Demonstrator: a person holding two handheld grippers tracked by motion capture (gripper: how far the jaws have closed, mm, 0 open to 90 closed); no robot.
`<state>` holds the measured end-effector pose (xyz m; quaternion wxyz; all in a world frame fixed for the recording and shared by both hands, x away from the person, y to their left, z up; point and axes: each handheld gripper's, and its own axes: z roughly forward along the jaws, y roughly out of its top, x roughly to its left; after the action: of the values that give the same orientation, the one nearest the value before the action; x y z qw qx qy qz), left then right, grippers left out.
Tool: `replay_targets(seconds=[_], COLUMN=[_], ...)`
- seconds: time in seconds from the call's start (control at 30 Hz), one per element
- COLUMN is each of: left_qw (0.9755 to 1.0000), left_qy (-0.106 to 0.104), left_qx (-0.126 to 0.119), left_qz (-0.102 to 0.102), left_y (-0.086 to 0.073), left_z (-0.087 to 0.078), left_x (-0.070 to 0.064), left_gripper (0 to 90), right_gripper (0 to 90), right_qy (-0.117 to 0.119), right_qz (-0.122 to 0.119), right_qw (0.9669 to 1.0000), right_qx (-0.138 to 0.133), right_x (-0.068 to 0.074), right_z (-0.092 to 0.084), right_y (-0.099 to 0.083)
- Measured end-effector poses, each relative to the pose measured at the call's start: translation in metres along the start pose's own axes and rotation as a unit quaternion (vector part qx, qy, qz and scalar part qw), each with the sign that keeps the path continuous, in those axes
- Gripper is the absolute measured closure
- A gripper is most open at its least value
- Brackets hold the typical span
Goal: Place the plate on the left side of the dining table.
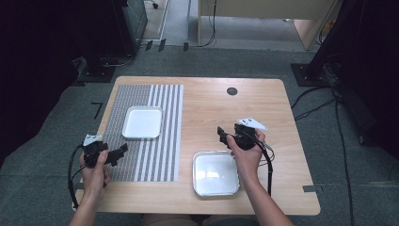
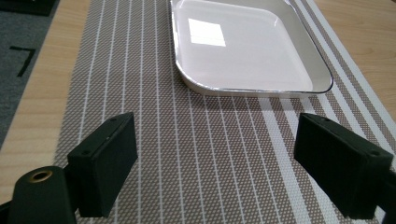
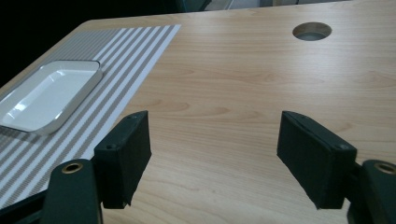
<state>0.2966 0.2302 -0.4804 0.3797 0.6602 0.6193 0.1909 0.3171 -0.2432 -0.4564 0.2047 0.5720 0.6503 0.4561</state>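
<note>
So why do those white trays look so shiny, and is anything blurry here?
Left gripper view: a bright square of glare sits on the white tray; the near fingers look soft. High view: the second tray reflects light too. Right gripper view: even light, faint glare on the tray.

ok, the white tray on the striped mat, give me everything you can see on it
The white tray is a shallow, square dish with rounded corners and a low raised rim, glossy like enamel or plastic, reflecting a ceiling light. It is empty and lies flat on the striped placemat, toward its far half. Nothing else touches it; the left gripper sits nearer the person, jaws open, facing it.
</note>
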Motion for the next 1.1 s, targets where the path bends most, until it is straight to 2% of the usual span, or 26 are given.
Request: replay_targets(seconds=[0.13, 0.37, 0.8, 1.0, 1.1], left_qw=[1.0000, 0.9999, 0.9999, 0.9998, 0.9989], left_qy=[0.002, 0.004, 0.011, 0.008, 0.027], left_qx=[-0.005, -0.014, -0.011, -0.013, -0.021], left_qz=[-0.007, -0.001, 0.002, 0.010, 0.032], left_y=[-0.007, -0.018, -0.037, -0.046, -0.049], left_z=[-0.009, -0.026, -0.033, -0.036, -0.040], left_x=[0.006, 0.009, 0.018, 0.017, 0.014], left_gripper=[13.4, 13.4, 13.4, 13.4, 13.4], right_gripper=[25.0, 24.8, 24.8, 24.7, 24.7], right_qy=[-0.003, -0.012, -0.033, -0.044, -0.054], right_qz=[-0.004, 0.008, 0.025, 0.035, 0.038], right_qw=[1.0000, 0.9999, 0.9991, 0.9984, 0.9978], right_qx=[0.001, -0.001, 0.001, 0.003, 0.007], right_x=[-0.008, -0.026, -0.062, -0.078, -0.085], right_z=[-0.010, -0.027, -0.056, -0.067, -0.072], right_y=[-0.006, -0.017, -0.037, -0.047, -0.052])
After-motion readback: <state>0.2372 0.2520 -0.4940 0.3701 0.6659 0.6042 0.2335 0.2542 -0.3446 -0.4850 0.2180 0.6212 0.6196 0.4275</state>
